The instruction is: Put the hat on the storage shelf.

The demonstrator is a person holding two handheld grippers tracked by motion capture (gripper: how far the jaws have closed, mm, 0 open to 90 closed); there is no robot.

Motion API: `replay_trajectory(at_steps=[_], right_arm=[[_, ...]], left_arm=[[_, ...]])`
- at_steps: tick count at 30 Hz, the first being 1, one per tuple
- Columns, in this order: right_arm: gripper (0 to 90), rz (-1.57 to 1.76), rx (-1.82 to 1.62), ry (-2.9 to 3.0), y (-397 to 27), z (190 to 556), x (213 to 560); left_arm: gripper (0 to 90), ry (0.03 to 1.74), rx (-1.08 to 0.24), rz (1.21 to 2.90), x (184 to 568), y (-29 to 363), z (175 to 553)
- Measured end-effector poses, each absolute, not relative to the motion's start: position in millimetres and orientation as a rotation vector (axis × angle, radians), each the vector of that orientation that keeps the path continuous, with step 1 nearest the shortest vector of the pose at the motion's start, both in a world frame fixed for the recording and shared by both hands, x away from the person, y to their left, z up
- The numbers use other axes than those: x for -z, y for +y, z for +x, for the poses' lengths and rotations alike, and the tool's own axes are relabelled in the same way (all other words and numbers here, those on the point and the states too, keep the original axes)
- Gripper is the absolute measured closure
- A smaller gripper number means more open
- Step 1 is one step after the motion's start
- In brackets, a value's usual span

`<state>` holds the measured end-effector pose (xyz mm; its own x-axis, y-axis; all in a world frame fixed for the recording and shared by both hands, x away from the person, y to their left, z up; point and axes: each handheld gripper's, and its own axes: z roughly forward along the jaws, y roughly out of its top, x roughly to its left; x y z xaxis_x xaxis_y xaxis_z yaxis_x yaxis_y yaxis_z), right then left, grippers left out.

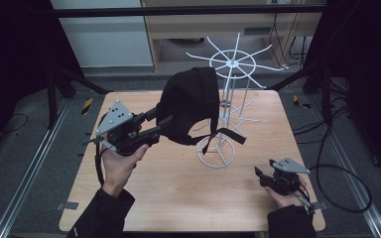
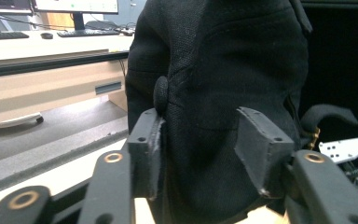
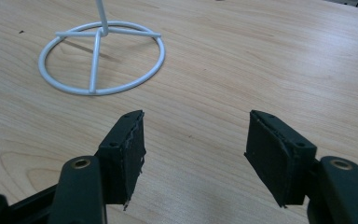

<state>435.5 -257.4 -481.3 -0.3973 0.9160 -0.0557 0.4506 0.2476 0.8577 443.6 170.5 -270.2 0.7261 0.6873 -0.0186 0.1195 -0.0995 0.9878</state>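
A black cap [image 1: 188, 101] hangs from the left side of a white wire rack [image 1: 233, 63], and its strap trails down toward the rack's ring base [image 1: 216, 151]. My left gripper [image 1: 162, 120] is at the cap's lower left edge. In the left gripper view the cap [image 2: 223, 70] fills the space just beyond my left gripper [image 2: 198, 140], whose jaws stand apart with the cloth between them and the pads not pressing it. My right gripper [image 1: 259, 173] rests low at the table's front right. It is open and empty [image 3: 196, 149], pointing toward the ring base [image 3: 101, 58].
The wooden table [image 1: 188, 198] has bare room in front of the rack. Thin wire arms spread from the rack's top hub. Metal rails run along both sides of the table, and cables lie on the floor at the right.
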Motion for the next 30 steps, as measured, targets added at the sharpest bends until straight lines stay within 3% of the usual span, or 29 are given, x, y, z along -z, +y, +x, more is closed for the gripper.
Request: replay_trajectory(at_steps=[5, 15, 30], right_arm=[[36.9, 1.242, -1.064, 1.958, -257.4, 435.5, 481.5], [36.7, 1.254, -1.07, 1.955, -256.9, 435.1, 481.3], [33.0, 1.25, -1.068, 1.947, -257.0, 435.5, 482.4]], left_arm=[[41.3, 0.673, -0.551, 1.632, 269.4, 180.4, 436.4], [37.8, 0.702, -0.551, 1.643, 285.9, 207.0, 423.1], [33.3, 0.969, -0.523, 1.735, 389.4, 256.8, 425.1]])
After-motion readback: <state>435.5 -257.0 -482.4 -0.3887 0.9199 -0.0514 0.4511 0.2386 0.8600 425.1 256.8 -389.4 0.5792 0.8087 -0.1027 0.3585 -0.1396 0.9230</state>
